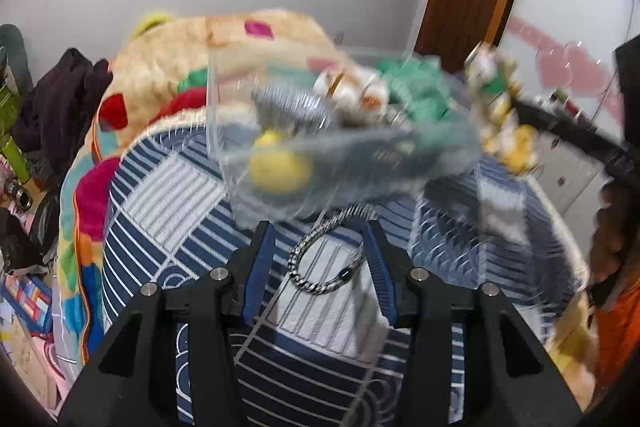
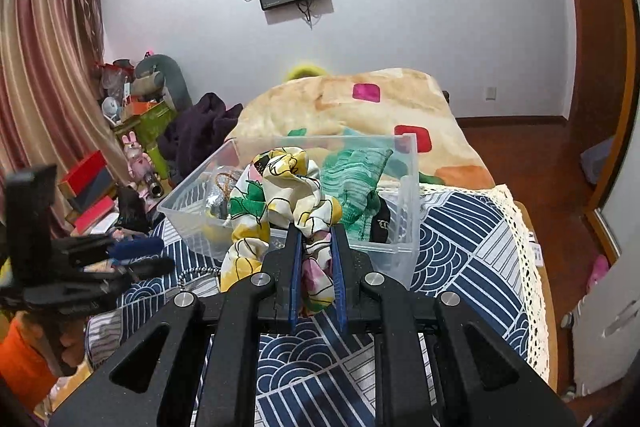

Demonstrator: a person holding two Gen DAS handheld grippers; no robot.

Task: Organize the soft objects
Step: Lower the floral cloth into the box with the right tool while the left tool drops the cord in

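A clear plastic bin [image 2: 404,187] stands on the blue patterned bedspread; it also shows blurred in the left wrist view [image 1: 224,115]. Inside lie a green knit cloth [image 2: 356,175], a black item [image 2: 382,223], a yellow soft ball [image 1: 280,169] and other pieces. My right gripper [image 2: 316,231] is shut on a white floral scrunchie [image 2: 280,195] with green and yellow print, held just above the bin's near rim; it shows in the left wrist view [image 1: 500,107]. My left gripper [image 1: 320,231] is open and empty over a silver chain bracelet [image 1: 320,267] lying on the bedspread.
A beige blanket [image 2: 360,103] with coloured squares is piled behind the bin. A dark garment [image 2: 200,131] and cluttered boxes [image 2: 92,187] lie at the left. A lace-edged bed border [image 2: 524,267] and wooden floor [image 2: 520,155] are at the right.
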